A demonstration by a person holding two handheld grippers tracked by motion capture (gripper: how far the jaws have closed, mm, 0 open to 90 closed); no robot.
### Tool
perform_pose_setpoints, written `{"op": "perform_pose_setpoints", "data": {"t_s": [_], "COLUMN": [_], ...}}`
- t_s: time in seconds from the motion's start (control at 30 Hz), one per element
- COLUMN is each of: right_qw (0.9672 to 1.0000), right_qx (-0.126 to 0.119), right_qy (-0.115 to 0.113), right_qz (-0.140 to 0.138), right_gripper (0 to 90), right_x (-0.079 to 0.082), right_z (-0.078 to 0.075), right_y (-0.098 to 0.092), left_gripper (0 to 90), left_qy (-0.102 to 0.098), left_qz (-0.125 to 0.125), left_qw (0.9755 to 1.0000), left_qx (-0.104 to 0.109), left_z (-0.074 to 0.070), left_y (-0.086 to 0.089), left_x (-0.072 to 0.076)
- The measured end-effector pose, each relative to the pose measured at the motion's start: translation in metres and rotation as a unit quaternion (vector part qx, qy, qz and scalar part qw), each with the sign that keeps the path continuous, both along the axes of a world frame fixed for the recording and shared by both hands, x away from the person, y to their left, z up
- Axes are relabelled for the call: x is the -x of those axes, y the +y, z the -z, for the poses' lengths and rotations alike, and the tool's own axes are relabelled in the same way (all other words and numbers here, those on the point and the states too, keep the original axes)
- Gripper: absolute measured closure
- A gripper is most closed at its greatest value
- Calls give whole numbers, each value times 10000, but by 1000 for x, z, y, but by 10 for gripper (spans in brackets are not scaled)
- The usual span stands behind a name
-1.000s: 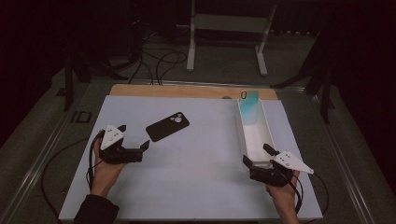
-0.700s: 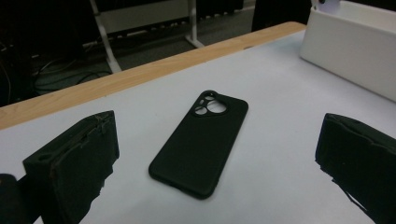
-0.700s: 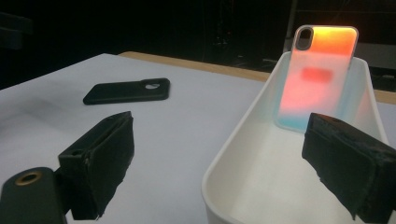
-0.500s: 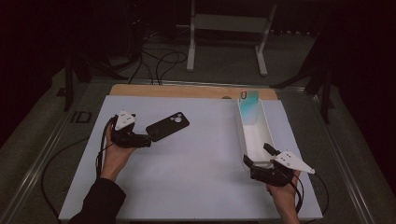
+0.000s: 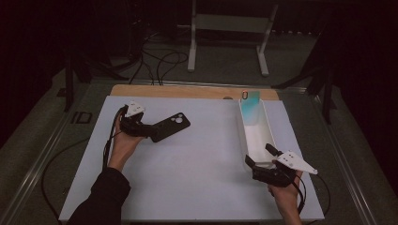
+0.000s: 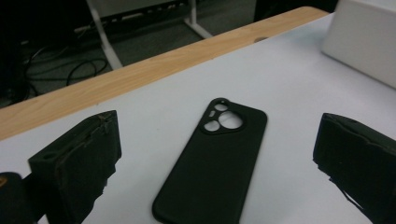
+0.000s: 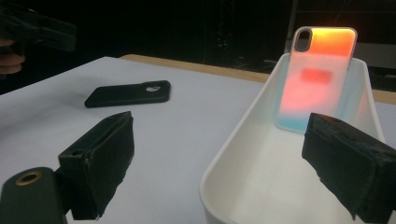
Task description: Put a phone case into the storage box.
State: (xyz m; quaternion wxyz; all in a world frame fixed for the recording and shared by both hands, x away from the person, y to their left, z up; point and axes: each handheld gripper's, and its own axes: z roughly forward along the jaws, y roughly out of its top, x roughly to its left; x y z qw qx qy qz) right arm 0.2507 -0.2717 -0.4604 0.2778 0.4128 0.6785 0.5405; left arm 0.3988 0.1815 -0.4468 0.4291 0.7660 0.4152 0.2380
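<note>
A black phone case [image 5: 170,126] [image 6: 212,156] [image 7: 127,93] lies flat on the white table sheet, camera cut-out toward the far side. My left gripper [image 5: 151,131] [image 6: 219,186] is open, its jaws spread on either side of the case's near end without touching it. A long white tray [image 5: 265,140] [image 7: 229,163] stands at the right, and an iridescent phone case [image 5: 250,104] [image 7: 317,79] leans upright against its far wall. My right gripper [image 5: 259,158] [image 7: 233,172] is open at the tray's near end, one jaw over the tray, the other outside its left wall.
The white sheet [image 5: 202,164] covers a wooden table whose bare edge [image 5: 187,91] runs along the back. A metal stand [image 5: 227,23] and cables [image 5: 159,58] lie on the dark floor beyond. A person's hands and a dark sleeve [image 5: 101,201] come in from below.
My left gripper has moved forward and right across the sheet until its jaws flank the black case. The right gripper and the tray have stayed put.
</note>
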Motion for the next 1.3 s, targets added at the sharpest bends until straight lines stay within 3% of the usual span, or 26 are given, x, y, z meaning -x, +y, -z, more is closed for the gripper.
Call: {"op": "perform_pose_setpoints", "data": {"t_s": [0.13,0.17,0.27,0.47,0.5,0.53,0.63,0.67,0.73,0.83,1.07,1.23,1.3], "right_qw": [10000,10000,10000,10000,10000,10000,10000,10000,10000,10000,10000,10000,10000], "right_qx": [-4,-7,-11,25,20,8,-6,-6,-20,-39,-41,-44,-64], "right_qy": [2,0,-4,4,-9,-23,-18,-16,-35,-34,-33,-44,-57], "right_qz": [-6,-7,-11,-10,-11,-9,-12,-10,3,4,-8,-4,-12], "right_gripper": [91,91,91,91,91,91,91,91,91,91,92,92,92], "right_x": [0,0,0,0,0,0,0,0,1,1,0,0,0], "right_z": [0,0,0,-1,-1,-1,-2,-2,-2,-3,-3,-3,-4], "right_y": [0,0,0,1,1,1,0,0,0,-1,-1,-1,-2], "left_gripper": [43,56,112,340,340,429,563,563,680,782,900,900,900], "left_qy": [140,214,227,277,294,358,443,470,538,709,995,1059,1135], "left_qz": [-113,-237,-360,-612,-631,-654,-616,-635,-654,-710,-765,-759,-805], "left_qw": [9998,9994,9989,9976,9975,9972,9971,9969,9964,9949,9918,9912,9899], "left_qx": [123,145,179,156,133,76,10,-44,-60,-69,-245,-228,-288], "left_z": [7,11,13,22,24,26,29,31,35,45,59,65,70], "left_y": [2,3,3,1,0,-1,-3,-4,-5,-7,-13,-20,-25], "left_x": [-11,-15,-19,-27,-28,-31,-34,-36,-39,-47,-61,-67,-71]}}
